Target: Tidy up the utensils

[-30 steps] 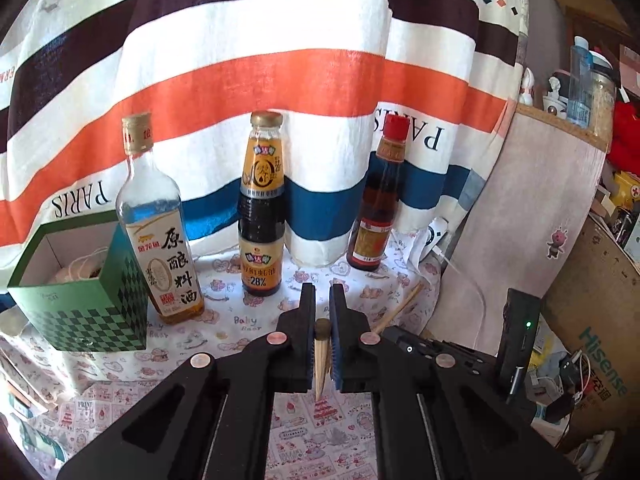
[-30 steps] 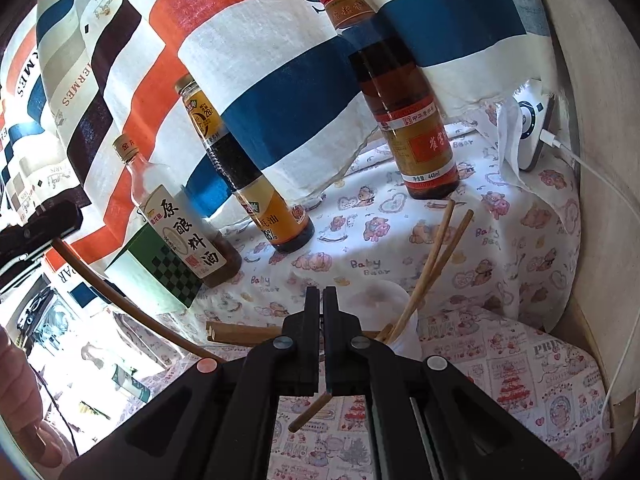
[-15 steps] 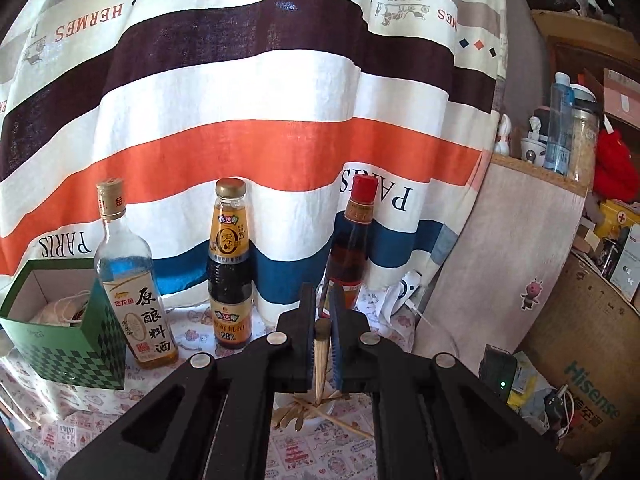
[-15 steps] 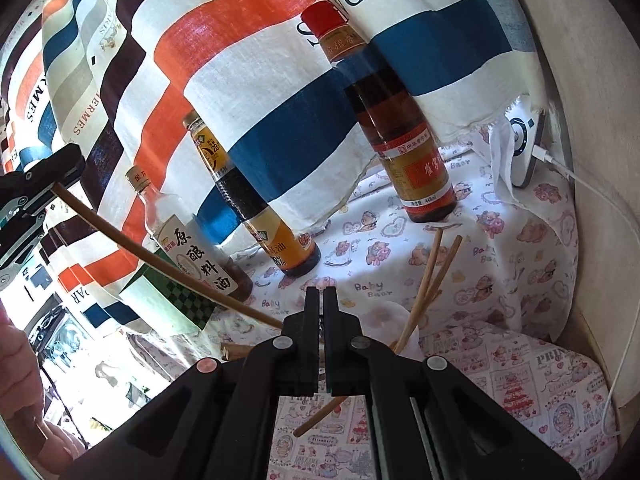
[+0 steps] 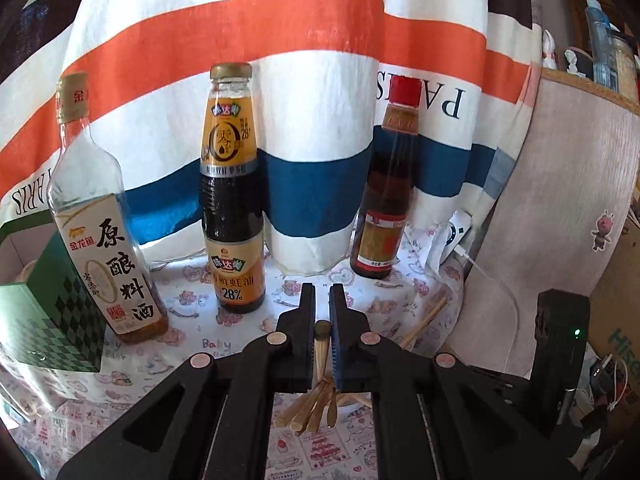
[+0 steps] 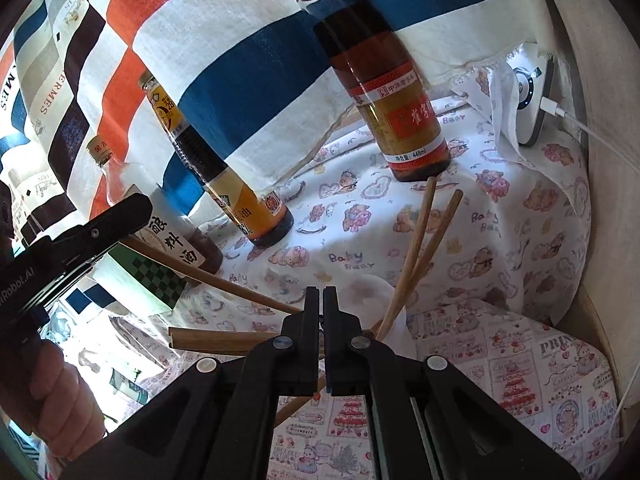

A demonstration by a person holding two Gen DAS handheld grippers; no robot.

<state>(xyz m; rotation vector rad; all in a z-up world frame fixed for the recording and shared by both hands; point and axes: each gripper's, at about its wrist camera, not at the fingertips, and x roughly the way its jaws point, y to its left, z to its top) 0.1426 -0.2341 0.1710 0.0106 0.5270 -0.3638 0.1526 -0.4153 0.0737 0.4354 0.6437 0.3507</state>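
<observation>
Left hand-held gripper [image 5: 322,320], chopstick [image 5: 321,344] over cup [image 6: 376,292]

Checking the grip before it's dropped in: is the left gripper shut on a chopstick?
Yes, shut on it. The left gripper has its jaws pressed on both sides of a chopstick that sticks up between them.

A broad striped curtain [image 5: 320,80] in white, orange, navy and dark brown hangs behind a table under a white cartoon-print cloth [image 6: 540,240]. Strong daylight glows through the fabric. At right, a pale fabric-draped cabinet [image 5: 560,220] stands beside a brown cardboard box [image 5: 616,300].
</observation>
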